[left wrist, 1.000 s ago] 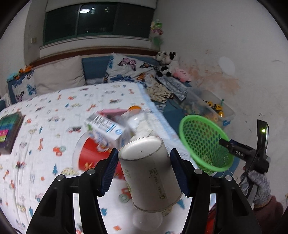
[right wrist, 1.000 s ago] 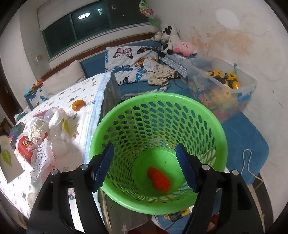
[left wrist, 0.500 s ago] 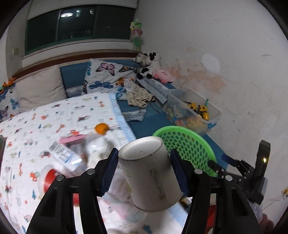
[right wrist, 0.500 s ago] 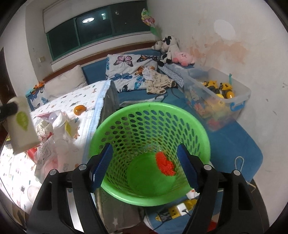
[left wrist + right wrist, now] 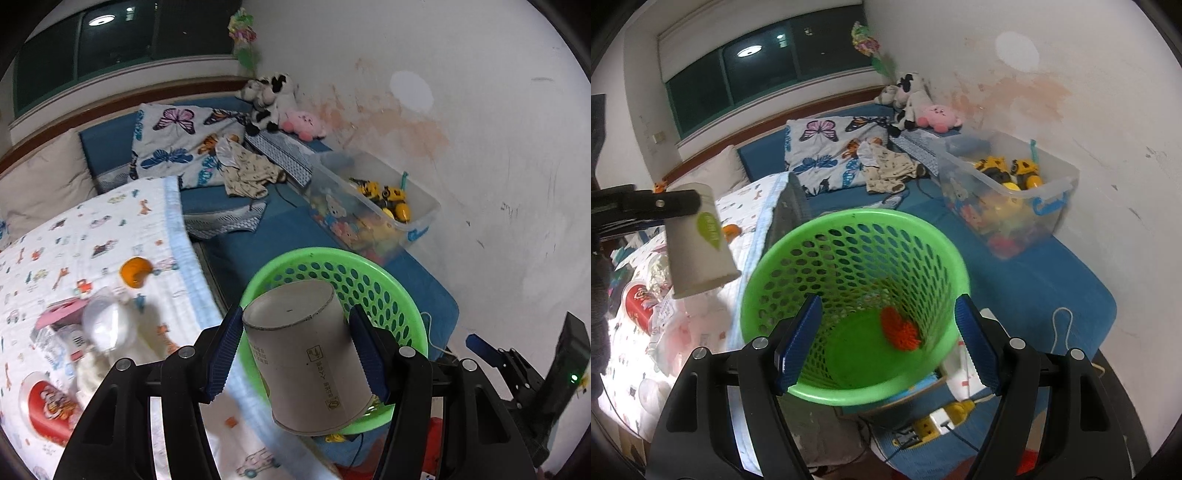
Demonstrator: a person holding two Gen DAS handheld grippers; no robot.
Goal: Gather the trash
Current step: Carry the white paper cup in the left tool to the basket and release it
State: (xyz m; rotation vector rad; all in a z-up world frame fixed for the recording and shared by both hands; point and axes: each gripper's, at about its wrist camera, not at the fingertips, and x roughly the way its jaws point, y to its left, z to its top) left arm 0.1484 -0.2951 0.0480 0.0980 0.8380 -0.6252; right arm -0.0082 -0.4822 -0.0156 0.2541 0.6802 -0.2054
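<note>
Now clamped bottom-up in left gripper [image 5: 295,352], paper cup [image 5: 308,363] left of green basket [image 5: 849,236] gripped by right gripper [image 5: 886,347].

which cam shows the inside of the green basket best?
Right wrist. It looks down into the green basket, showing the mesh walls, the floor and an orange item at the bottom. In the left wrist view the paper cup, shut in the left gripper, blocks most of the interior; only rim and far wall show.
</note>
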